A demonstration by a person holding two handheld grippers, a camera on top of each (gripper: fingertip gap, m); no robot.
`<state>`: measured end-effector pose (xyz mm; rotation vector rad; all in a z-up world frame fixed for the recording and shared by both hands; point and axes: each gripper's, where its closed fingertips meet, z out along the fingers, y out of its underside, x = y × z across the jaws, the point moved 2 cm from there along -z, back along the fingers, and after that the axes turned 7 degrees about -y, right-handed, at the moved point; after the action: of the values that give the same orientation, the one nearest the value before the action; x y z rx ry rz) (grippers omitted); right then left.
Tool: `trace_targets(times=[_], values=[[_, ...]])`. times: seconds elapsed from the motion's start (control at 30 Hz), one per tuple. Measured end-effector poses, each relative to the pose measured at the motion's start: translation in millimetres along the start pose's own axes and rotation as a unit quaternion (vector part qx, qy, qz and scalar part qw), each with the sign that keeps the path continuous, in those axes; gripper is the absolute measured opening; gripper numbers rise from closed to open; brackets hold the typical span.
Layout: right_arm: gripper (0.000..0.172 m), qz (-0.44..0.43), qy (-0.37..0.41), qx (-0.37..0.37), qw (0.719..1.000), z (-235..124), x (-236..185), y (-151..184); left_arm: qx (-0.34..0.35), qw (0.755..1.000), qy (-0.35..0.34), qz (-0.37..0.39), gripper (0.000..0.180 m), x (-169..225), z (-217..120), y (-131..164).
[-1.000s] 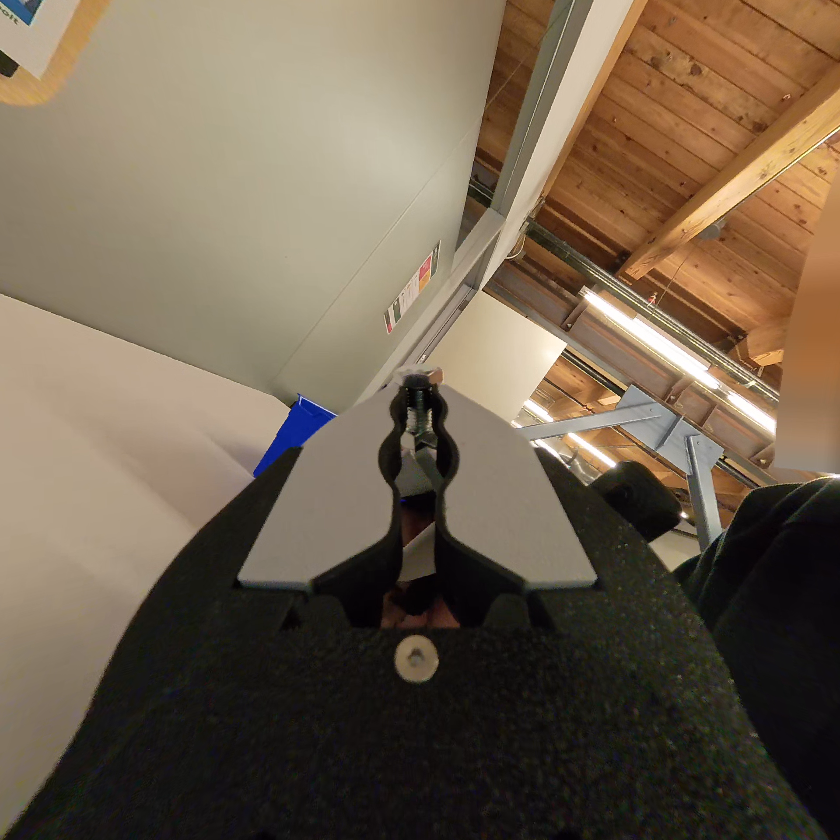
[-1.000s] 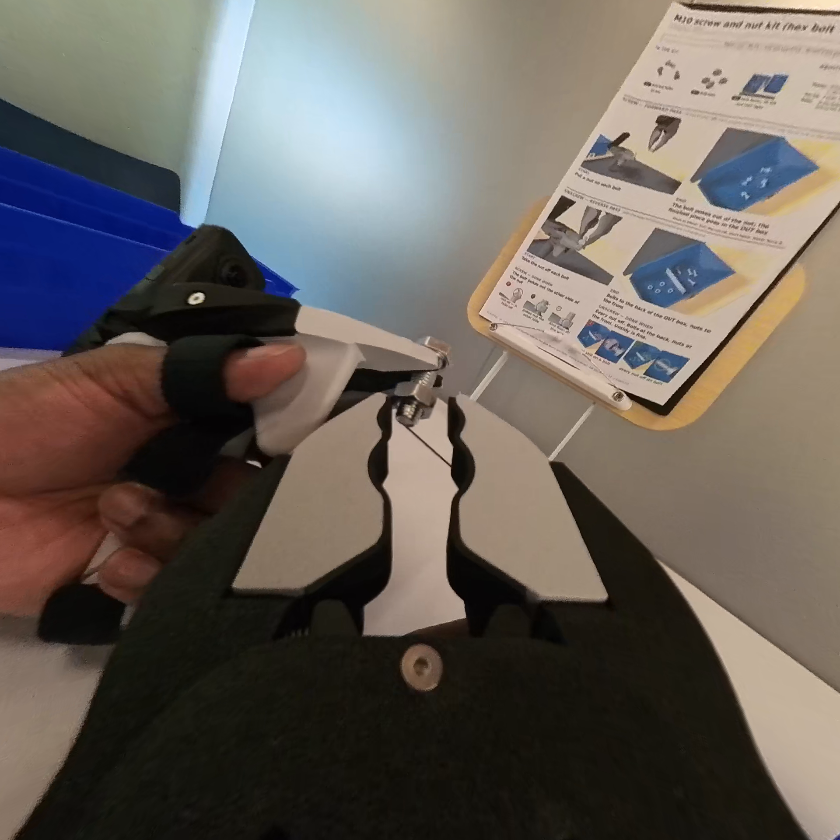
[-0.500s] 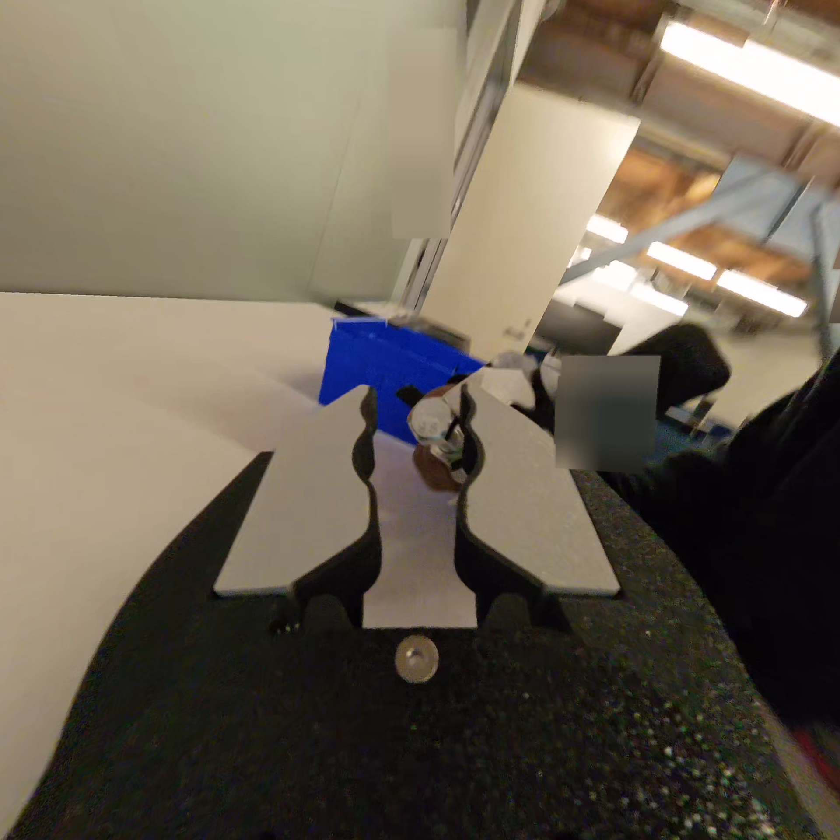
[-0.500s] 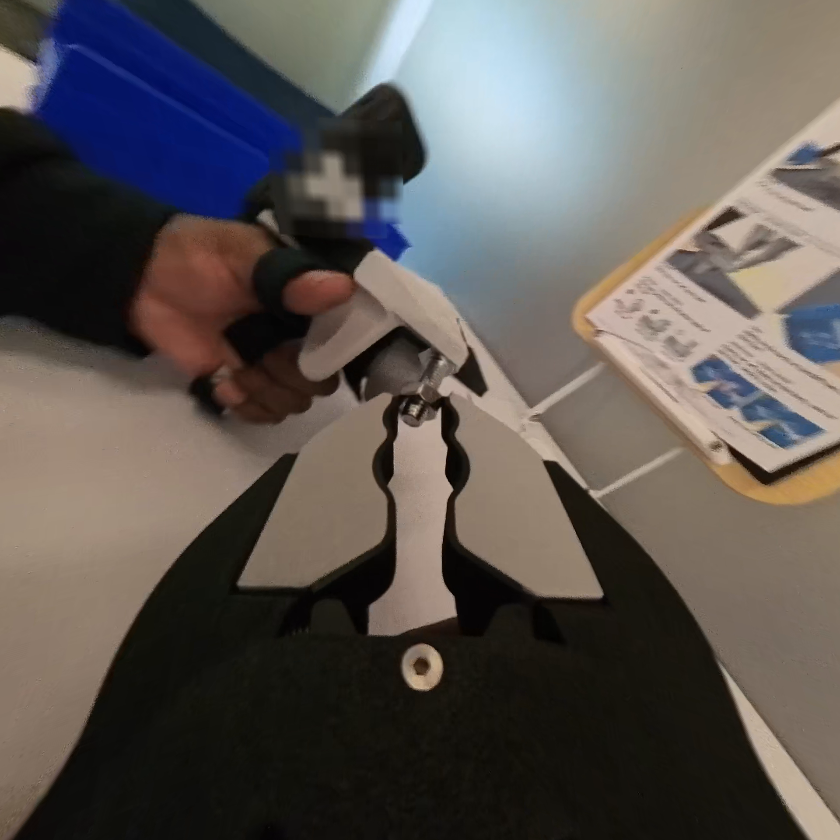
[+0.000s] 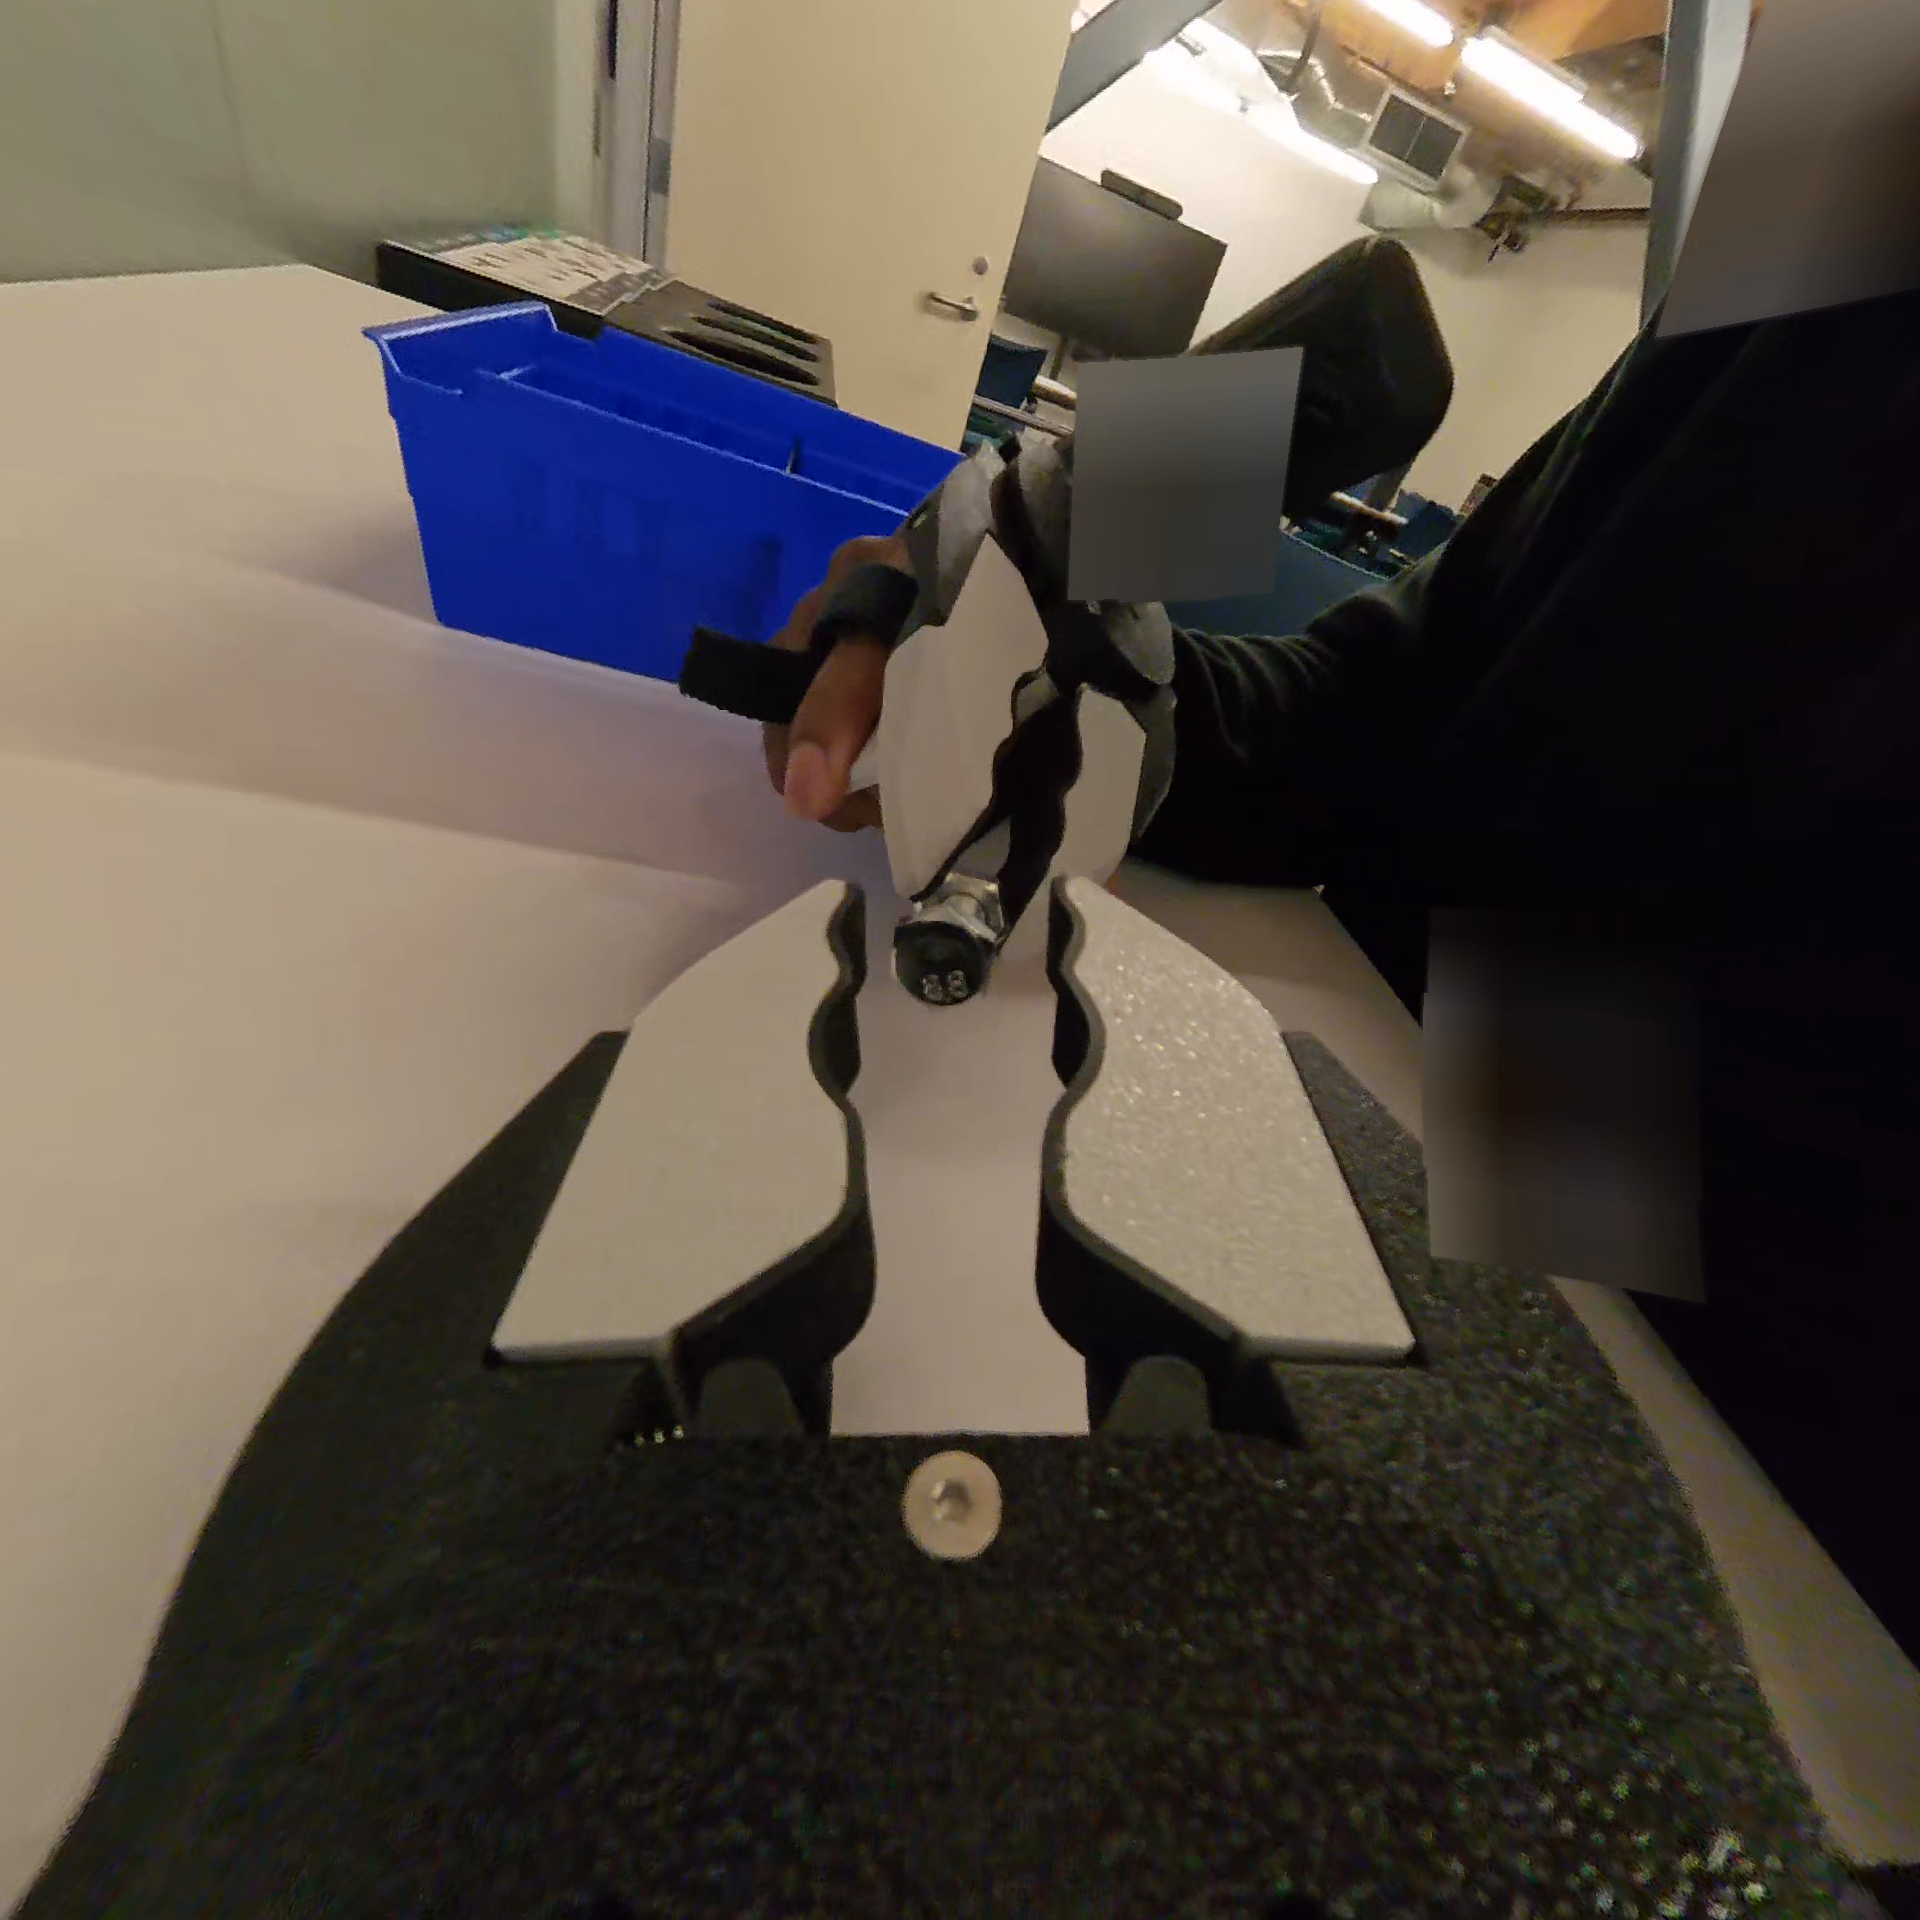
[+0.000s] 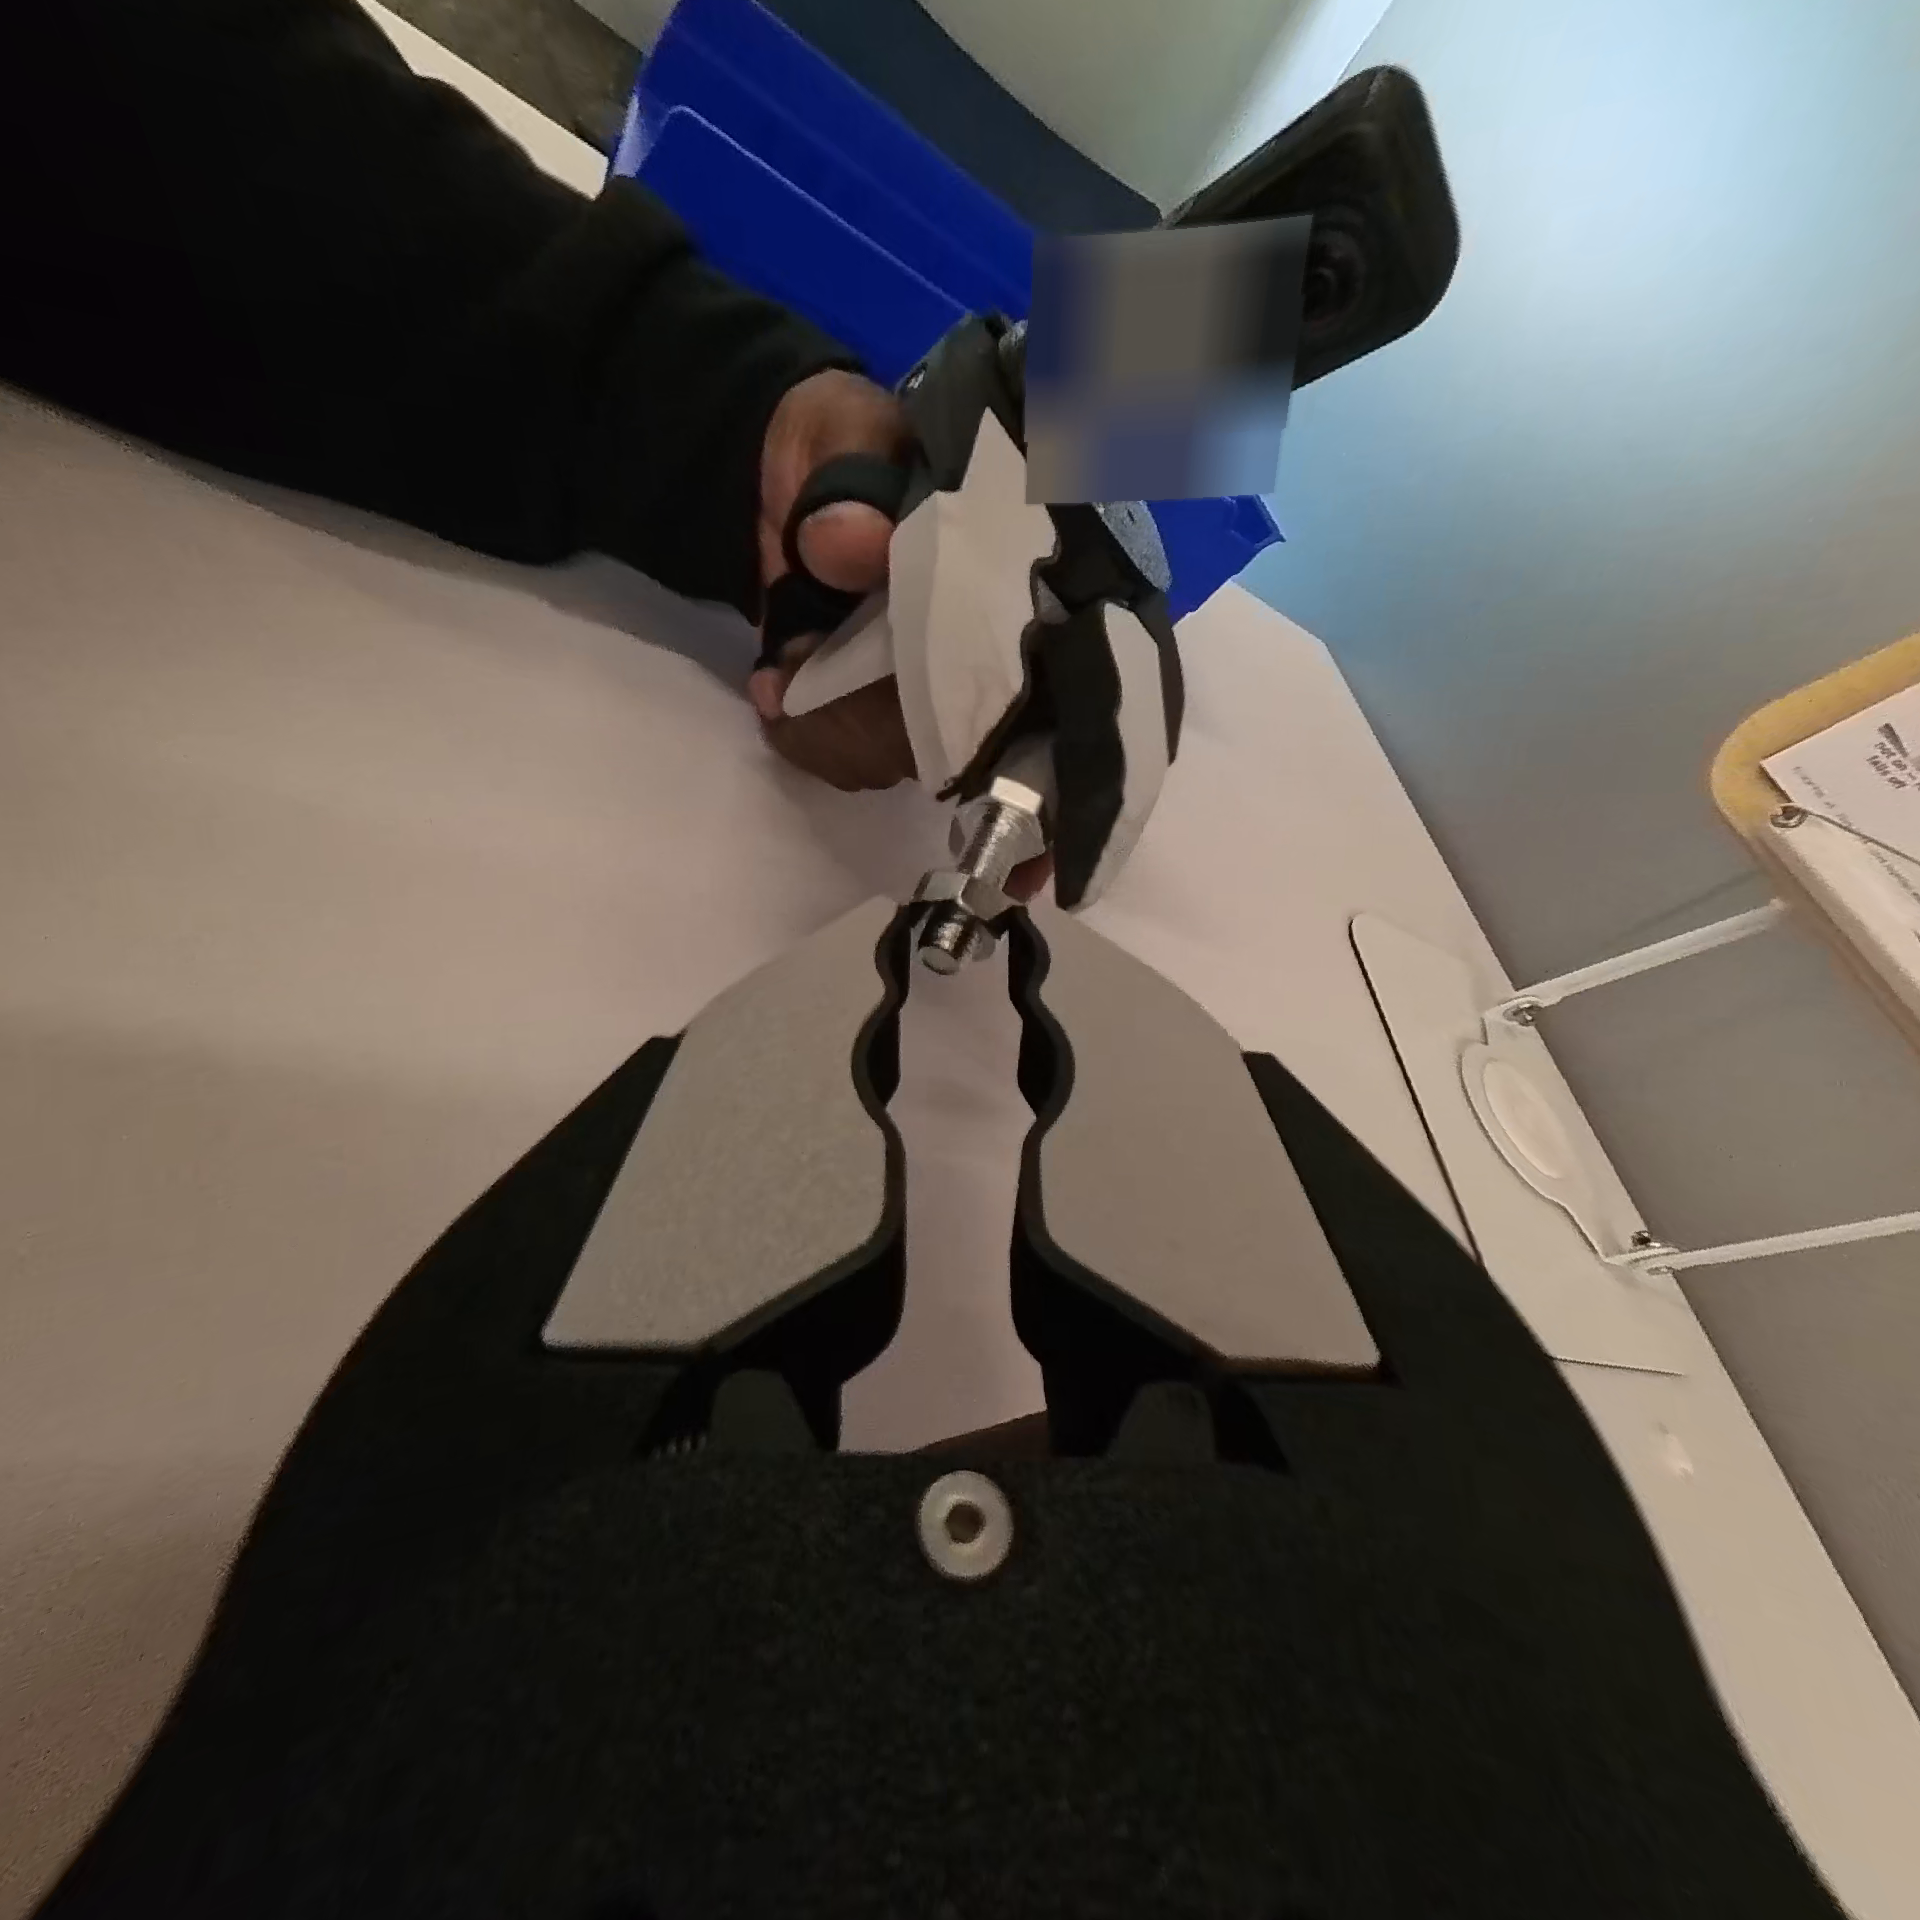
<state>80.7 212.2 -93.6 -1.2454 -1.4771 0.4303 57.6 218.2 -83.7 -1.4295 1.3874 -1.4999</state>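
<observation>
A silver hex bolt with a nut threaded on it hangs above the white table. My right gripper is shut on the nut, with the thread's end poking between its fingertips. In the left wrist view it faces me and holds the bolt with the head toward the camera. My left gripper is open. The bolt's head sits between its fingertips with a gap on both sides. The right wrist view shows the left gripper open around the head of the bolt.
A blue bin stands on the table behind the grippers and also shows in the right wrist view. A black box lies behind it. A picture sheet on a wooden board stands at the right on a white wire stand. A person's black sleeve is at the right. Only a small space, under 4 cm, lies between the two pairs of fingers.
My left gripper was shut on the bolt and has opened, letting go of it. My right gripper closed on the nut. Both grippers tipped down from the wall and ceiling toward the table.
</observation>
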Motion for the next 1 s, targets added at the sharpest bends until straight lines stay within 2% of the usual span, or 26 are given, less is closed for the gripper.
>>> trace_targets(times=[0.17, 0.37, 0.5, 0.67, 0.77, 1.0], values=[[0.018, -0.002, 0.02, -0.018, 1.0, -4.4, 6.9, 9.2, -0.007, 0.999, -0.039, 0.011, 0.033, -12.1, -21.3, 3.4], [0.018, 0.0, 0.133, -0.081, 0.988, -19.5, 41.0, 41.7, 0.042, 0.99, -0.136, 0.01, 0.032, -41.0, -57.8, -5.3], [0.018, 0.009, 0.234, -0.118, 0.965, -45.6, 70.4, 70.0, 0.058, 0.977, -0.2, 0.034, 0.032, -55.4, -69.2, -9.7], [0.018, 0.03, 0.36, -0.176, 0.916, -90.7, 104.6, 98.0, 0.063, 0.968, -0.238, 0.05, 0.031, -63.5, -71.4, -12.3], [0.018, 0.048, 0.389, -0.181, 0.902, -104.6, 113.6, 105.9, 0.055, 0.966, -0.247, 0.057, 0.031, -65.0, -71.3, -11.1], [0.018, 0.037, 0.389, -0.196, 0.899, -120.0, 117.2, 121.2, 0.048, 0.963, -0.255, 0.078, 0.031, -64.2, -75.5, -9.3]])
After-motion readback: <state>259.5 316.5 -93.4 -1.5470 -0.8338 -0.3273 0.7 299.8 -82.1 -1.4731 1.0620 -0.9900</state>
